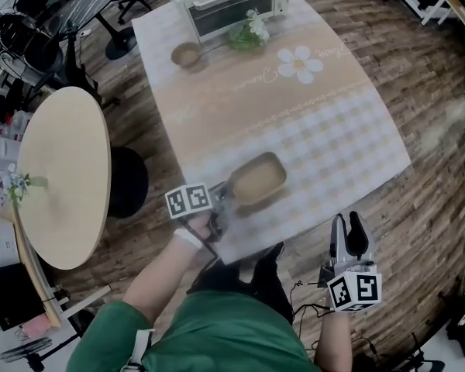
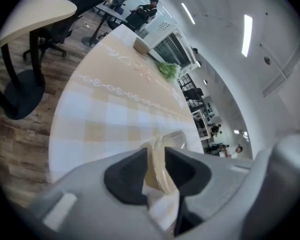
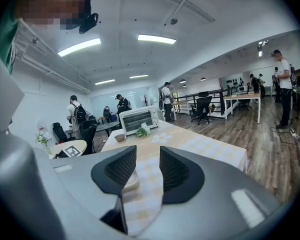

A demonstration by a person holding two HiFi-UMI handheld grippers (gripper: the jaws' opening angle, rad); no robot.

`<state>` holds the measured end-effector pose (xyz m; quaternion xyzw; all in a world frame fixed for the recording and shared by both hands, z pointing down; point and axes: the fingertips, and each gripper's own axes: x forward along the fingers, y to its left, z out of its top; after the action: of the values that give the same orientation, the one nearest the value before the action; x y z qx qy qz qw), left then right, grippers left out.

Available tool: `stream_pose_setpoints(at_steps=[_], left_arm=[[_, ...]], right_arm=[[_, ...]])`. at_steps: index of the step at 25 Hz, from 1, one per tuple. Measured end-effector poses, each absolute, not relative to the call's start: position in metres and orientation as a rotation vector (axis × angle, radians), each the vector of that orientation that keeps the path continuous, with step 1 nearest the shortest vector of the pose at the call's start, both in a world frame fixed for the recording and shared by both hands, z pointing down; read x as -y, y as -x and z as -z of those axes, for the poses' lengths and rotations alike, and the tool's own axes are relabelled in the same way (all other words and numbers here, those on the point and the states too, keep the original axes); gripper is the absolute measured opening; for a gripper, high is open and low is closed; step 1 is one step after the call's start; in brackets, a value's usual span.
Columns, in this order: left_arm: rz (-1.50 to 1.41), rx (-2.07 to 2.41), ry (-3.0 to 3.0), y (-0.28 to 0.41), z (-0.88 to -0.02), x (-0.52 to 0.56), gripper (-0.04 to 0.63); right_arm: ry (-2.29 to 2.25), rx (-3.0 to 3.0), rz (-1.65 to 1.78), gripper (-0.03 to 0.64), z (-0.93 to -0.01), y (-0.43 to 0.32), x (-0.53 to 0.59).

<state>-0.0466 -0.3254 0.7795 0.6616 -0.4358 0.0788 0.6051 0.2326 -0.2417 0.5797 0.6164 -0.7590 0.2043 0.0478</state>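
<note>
Head view: tray [image 1: 257,178], contents unclear

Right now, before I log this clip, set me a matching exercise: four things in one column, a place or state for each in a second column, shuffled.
Things:
1. tray
2. bowl
3. oven
4. right gripper

Places or states:
A. off the table, jaws apart
B. backmost on the table
C. clamped in the jaws of the left gripper
D. just left of the greens

Pairs: 1-C, 2-D, 3-B, 4-A.
</note>
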Motion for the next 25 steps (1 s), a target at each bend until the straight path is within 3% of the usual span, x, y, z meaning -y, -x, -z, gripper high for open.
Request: stream_pose_setpoints(at_steps=[4, 7, 25], left_arm=[[-0.187, 1.027, -1.507, 0.047, -0.783, 0.325, 0.104], [-0.195, 1.034, -1.500, 0.045, -0.785, 0.323, 0.060], [-0.128, 1.054, -1.543, 0.051, -0.767, 0.320, 0.041]], right_arm=[[-1.886, 2.315, -0.627, 0.146, -0.576, -0.235, 0.240], [-1.893, 2.316, -0.633, 0.146, -0.575, -0.239, 0.236], [-1.889, 2.340, -0.616, 0.146, -0.563, -0.239, 0.224]])
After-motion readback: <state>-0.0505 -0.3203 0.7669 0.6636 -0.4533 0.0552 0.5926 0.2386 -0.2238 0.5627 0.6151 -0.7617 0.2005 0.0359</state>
